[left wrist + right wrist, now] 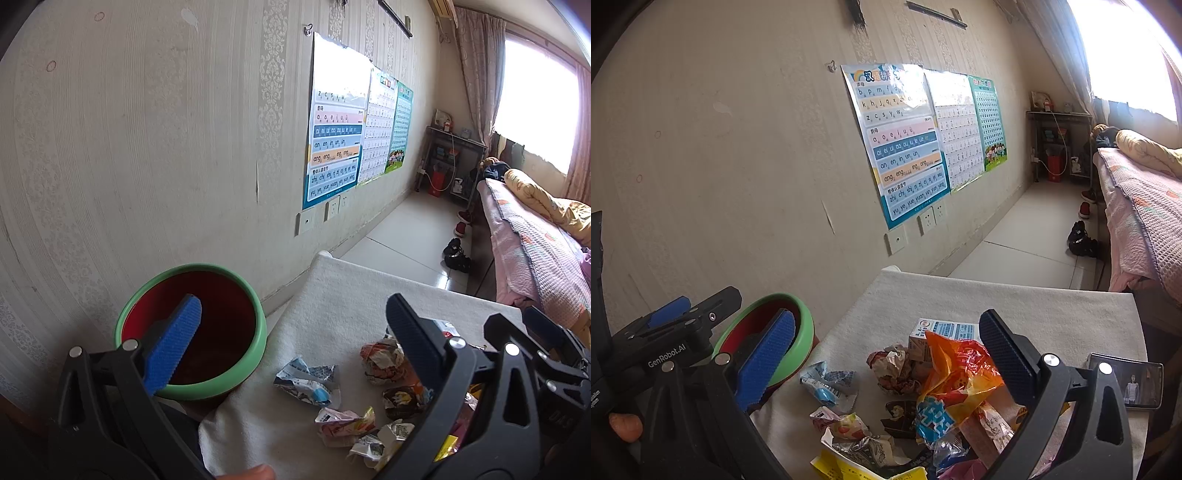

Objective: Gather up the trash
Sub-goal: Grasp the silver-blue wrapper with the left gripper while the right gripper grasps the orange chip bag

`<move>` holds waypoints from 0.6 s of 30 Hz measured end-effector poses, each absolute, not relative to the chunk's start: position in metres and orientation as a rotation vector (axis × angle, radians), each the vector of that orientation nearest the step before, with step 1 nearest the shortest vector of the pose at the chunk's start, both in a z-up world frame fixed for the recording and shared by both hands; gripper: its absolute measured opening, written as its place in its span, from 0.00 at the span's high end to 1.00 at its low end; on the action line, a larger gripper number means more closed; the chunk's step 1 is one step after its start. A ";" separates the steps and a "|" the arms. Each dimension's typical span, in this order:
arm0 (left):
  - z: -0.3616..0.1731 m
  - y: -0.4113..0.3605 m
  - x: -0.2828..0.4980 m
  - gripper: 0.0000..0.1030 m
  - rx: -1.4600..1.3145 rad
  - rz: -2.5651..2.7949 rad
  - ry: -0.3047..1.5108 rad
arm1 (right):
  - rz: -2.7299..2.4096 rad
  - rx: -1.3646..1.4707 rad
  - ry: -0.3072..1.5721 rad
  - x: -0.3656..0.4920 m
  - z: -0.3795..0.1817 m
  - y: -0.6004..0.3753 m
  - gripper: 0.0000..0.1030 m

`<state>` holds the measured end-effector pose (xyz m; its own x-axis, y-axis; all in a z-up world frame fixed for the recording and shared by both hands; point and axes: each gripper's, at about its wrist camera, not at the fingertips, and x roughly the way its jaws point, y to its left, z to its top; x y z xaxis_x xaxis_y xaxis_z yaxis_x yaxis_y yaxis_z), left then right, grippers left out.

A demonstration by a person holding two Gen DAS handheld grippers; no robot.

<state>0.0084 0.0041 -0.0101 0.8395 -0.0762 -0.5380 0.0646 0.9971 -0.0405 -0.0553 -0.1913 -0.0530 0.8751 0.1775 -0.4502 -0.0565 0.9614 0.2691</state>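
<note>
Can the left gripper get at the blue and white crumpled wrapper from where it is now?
Probably yes. The left gripper has its jaws wide open and holds nothing, and the blue and white wrapper lies alone on the white cloth, just below the gap, apart from the pile and beside the green bin.

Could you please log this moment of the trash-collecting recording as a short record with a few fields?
surface: table under a white cloth
trash: pile of crumpled wrappers, with an orange bag and a small carton
bin: green-rimmed bin with red inside, beside the table by the wall
left claw: open, empty
right claw: open, empty, above the pile
other: phone with lit screen on the table
</note>
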 end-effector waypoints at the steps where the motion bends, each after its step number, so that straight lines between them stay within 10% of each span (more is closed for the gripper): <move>1: -0.010 0.004 0.008 0.04 -0.021 -0.074 0.570 | 0.123 0.253 0.493 -0.056 -0.054 -0.192 0.07; 18: -0.069 0.000 0.026 0.04 0.047 -0.129 0.800 | 0.070 0.370 0.611 -0.042 -0.071 -0.230 0.07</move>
